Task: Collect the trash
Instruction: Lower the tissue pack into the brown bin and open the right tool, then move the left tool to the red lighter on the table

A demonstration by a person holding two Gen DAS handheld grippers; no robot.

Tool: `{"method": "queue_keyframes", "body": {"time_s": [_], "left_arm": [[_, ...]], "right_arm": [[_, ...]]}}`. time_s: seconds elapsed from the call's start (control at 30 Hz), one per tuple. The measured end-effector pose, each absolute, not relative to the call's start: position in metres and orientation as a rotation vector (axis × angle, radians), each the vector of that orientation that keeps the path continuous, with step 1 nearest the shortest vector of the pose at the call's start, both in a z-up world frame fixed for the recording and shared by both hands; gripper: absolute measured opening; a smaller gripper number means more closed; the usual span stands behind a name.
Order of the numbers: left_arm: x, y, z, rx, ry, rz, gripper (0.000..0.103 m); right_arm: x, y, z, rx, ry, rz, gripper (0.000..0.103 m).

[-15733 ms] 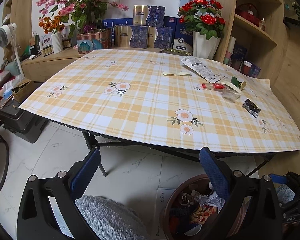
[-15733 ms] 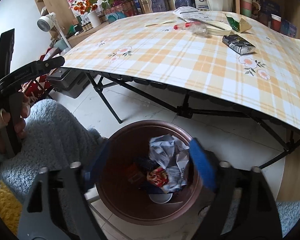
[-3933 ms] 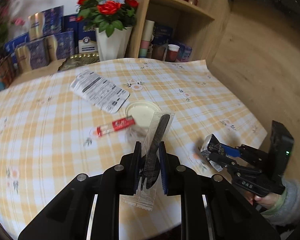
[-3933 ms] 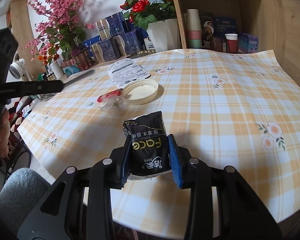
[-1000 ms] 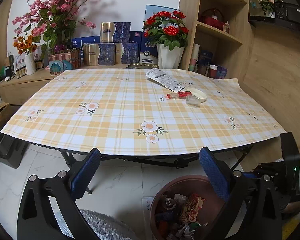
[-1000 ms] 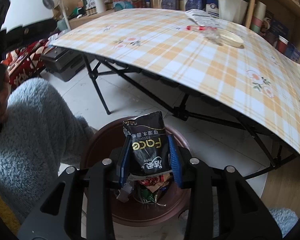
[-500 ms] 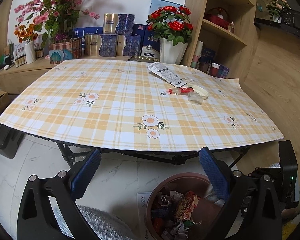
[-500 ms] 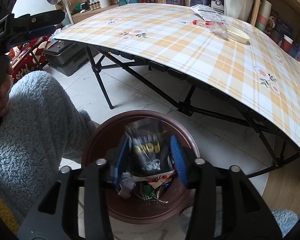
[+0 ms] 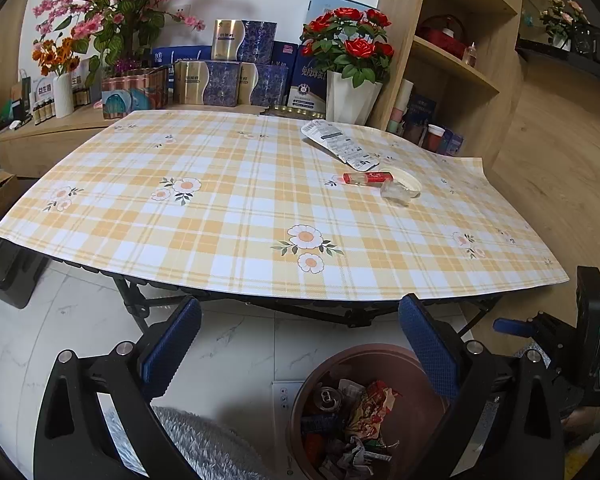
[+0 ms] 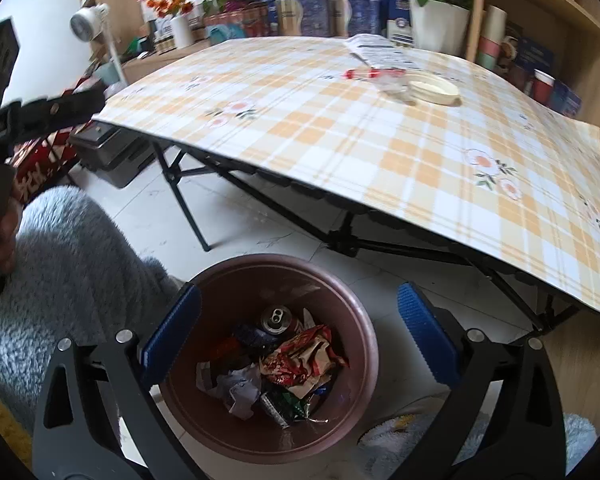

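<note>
Trash (image 10: 288, 364) fills the bin (image 10: 364, 344) below both empty tongs, the right tongs (image 10: 298, 332) opening, the left tongs (image 9: 300, 340) apart.

Right gripper (image 10: 298, 336) angled downward at frame bottom, jaws opening wide, nothing between the blue pads (image 10: 172, 334); left gripper (image 9: 298, 344) likewise spread and empty, its handle gripped by a hand (image 10: 2, 236) at left edge.

Brown round trash bin (image 10: 352, 320) sits on the floor at the bottom middle of the right wrist view, packed with crumpled wrappers (image 10: 300, 356) and a soda can (image 10: 276, 318) lying top-up. On the table upper right: a white lid (image 10: 434, 89), a red-capped clear tube (image 10: 370, 74) and a printed flat packet (image 10: 380, 54).
</note>
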State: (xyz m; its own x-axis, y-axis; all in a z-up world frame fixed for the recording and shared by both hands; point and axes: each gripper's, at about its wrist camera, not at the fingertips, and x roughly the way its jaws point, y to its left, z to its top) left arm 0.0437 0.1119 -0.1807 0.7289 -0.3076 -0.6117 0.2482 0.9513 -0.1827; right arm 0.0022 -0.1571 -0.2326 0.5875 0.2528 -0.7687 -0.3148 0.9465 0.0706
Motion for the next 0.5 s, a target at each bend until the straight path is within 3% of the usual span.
{"method": "queue_keyframes", "body": {"time_s": [0.5], "left_arm": [[0.05,0.103,-0.185,-0.061,0.714,-0.304,0.096]], "right_arm": [[0.013,-0.197,-0.222,0.063,0.841,0.237,0.097]]}}
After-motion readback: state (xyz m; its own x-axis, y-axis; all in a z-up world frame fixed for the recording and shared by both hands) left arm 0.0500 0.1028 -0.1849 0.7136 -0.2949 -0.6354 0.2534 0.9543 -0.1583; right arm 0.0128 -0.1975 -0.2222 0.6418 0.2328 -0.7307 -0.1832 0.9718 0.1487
